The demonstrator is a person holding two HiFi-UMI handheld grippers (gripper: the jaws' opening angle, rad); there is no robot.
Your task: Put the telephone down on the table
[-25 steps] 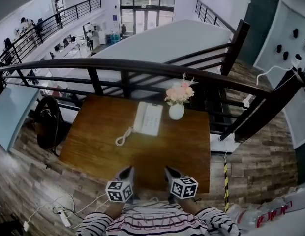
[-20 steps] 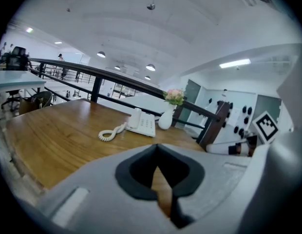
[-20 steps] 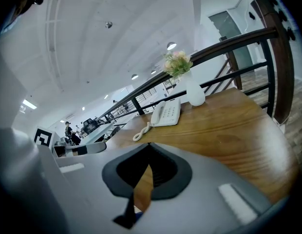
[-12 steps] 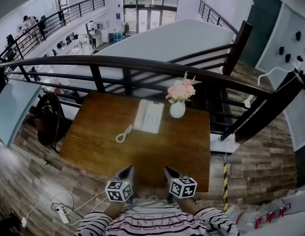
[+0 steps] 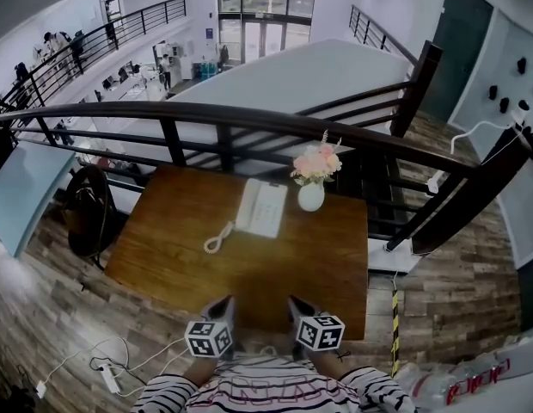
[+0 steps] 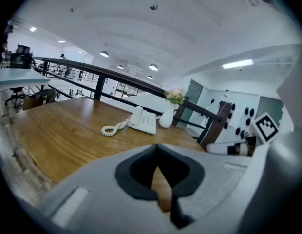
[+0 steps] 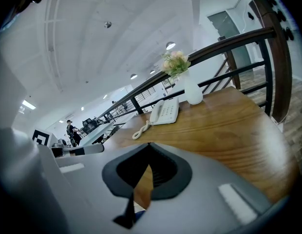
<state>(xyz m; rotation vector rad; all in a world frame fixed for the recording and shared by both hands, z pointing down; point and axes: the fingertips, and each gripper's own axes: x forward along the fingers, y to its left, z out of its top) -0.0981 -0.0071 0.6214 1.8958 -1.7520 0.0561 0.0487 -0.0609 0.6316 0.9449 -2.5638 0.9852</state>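
A white telephone [image 5: 260,207] lies on the far half of the wooden table [image 5: 180,248], its handset resting on the base and its coiled cord [image 5: 217,238] trailing toward me. It also shows as the telephone [image 6: 142,120] in the left gripper view and the telephone [image 7: 164,112] in the right gripper view. My left gripper [image 5: 222,303] and right gripper [image 5: 299,305] hover side by side over the table's near edge, well short of the telephone. Both are shut with nothing between the jaws.
A white vase of pink flowers [image 5: 313,179] stands just right of the telephone. A dark railing [image 5: 249,123] runs behind the table. A black chair [image 5: 88,209] sits at the table's left. Cables and a power strip [image 5: 107,377] lie on the floor at the left.
The view has shifted slightly, so the table and telephone sit a little lower in frame. Both grippers stay in the same place, shut.
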